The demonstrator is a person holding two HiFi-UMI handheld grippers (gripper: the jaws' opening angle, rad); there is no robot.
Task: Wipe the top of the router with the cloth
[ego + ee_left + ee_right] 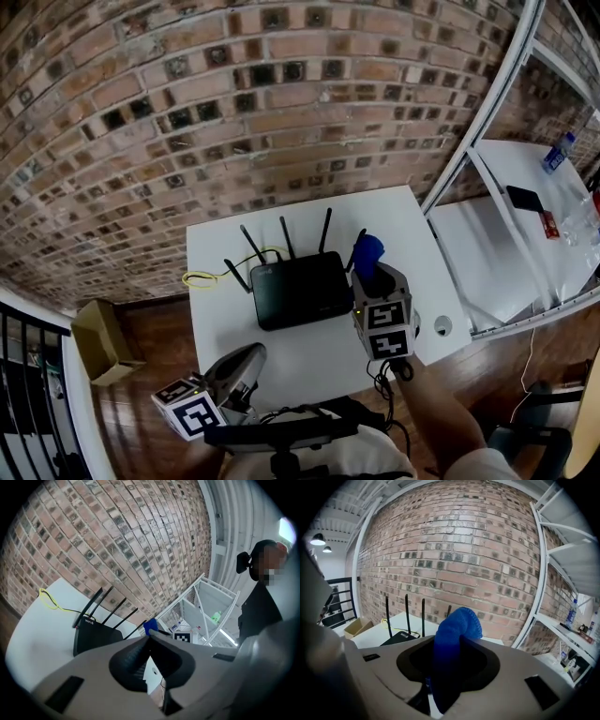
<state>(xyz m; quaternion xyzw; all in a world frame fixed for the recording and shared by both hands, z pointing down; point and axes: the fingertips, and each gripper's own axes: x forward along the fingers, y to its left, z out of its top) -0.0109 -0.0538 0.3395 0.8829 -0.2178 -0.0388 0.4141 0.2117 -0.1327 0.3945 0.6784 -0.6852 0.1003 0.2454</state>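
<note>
A black router (298, 287) with several upright antennas lies flat in the middle of the white table (225, 328). The right gripper view shows the router (399, 637) low at the left. My right gripper (373, 267) hangs just right of the router, shut on a blue cloth (367, 250) that bulges up between its jaws (452, 634). My left gripper (253, 356) sits low at the table's near edge, its jaws shut with nothing between them. From the left gripper view the router (93, 634) and the blue cloth (150, 626) lie ahead.
A yellow cable (202, 277) loops at the router's left. A brick wall (234, 103) backs the table. White metal shelving (525, 234) with a bottle (557, 152) and a phone (523, 199) stands at the right. A cardboard box (98, 339) sits on the wooden floor at the left.
</note>
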